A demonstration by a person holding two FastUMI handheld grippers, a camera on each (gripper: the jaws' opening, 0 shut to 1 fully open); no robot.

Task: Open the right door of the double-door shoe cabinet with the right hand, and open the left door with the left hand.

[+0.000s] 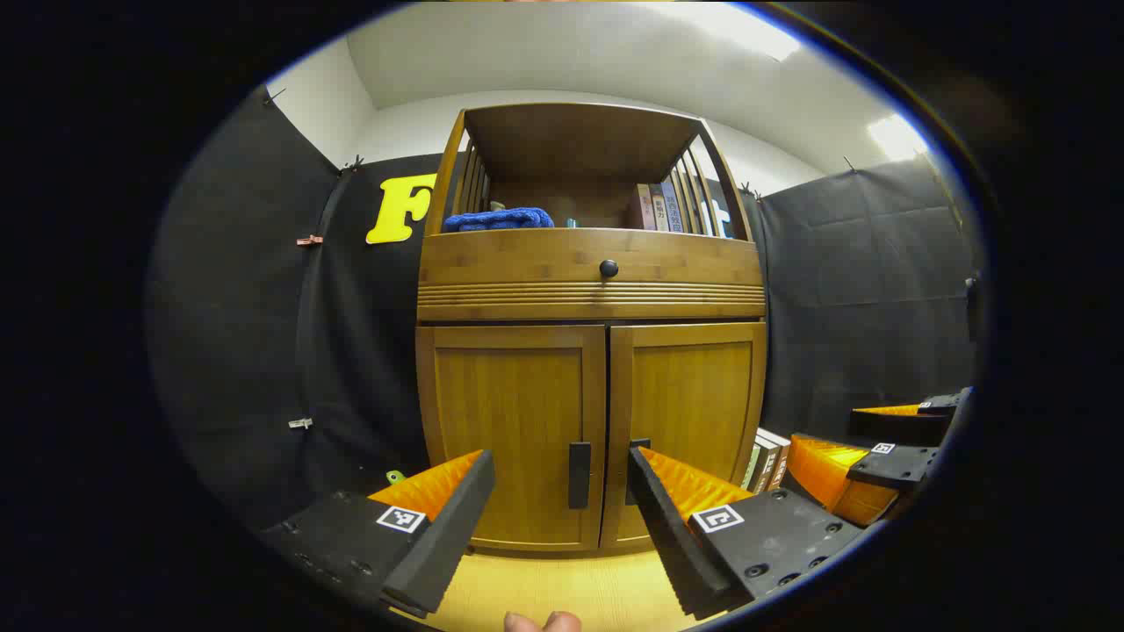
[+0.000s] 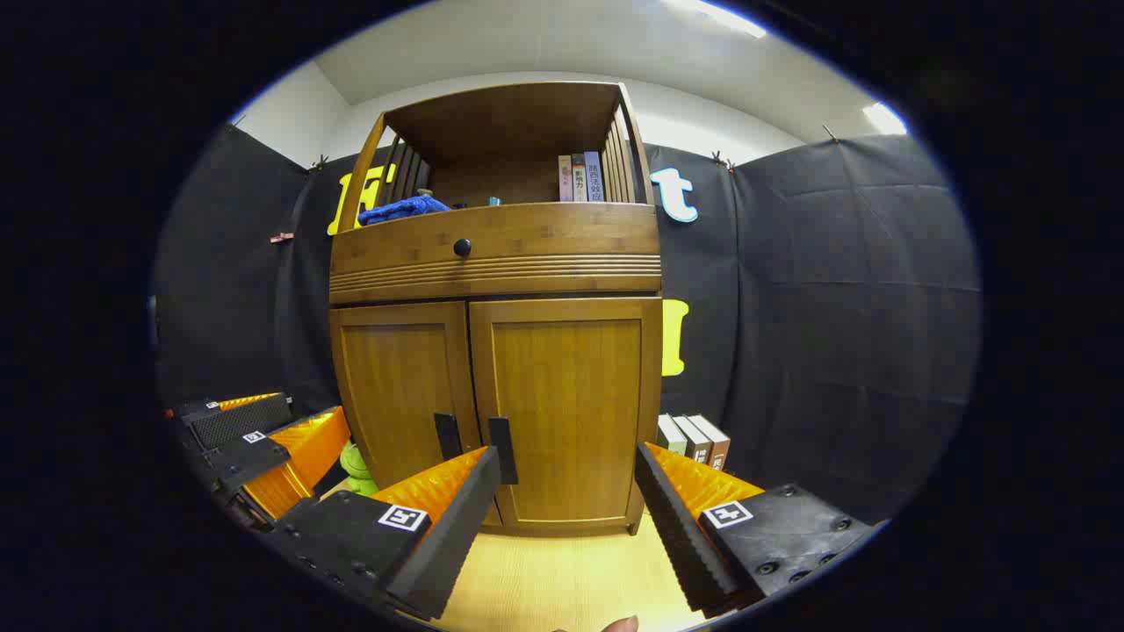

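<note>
Against black cloth, the upright shoe cabinet (image 1: 590,351) faces both spread tools (image 1: 562,518) (image 2: 569,513), doors shut, handles vertical.

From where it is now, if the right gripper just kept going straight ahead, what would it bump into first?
Probably the right door of the shoe cabinet, which is shut. The right gripper points at its lower panel, fingers open; depth is unclear.
</note>
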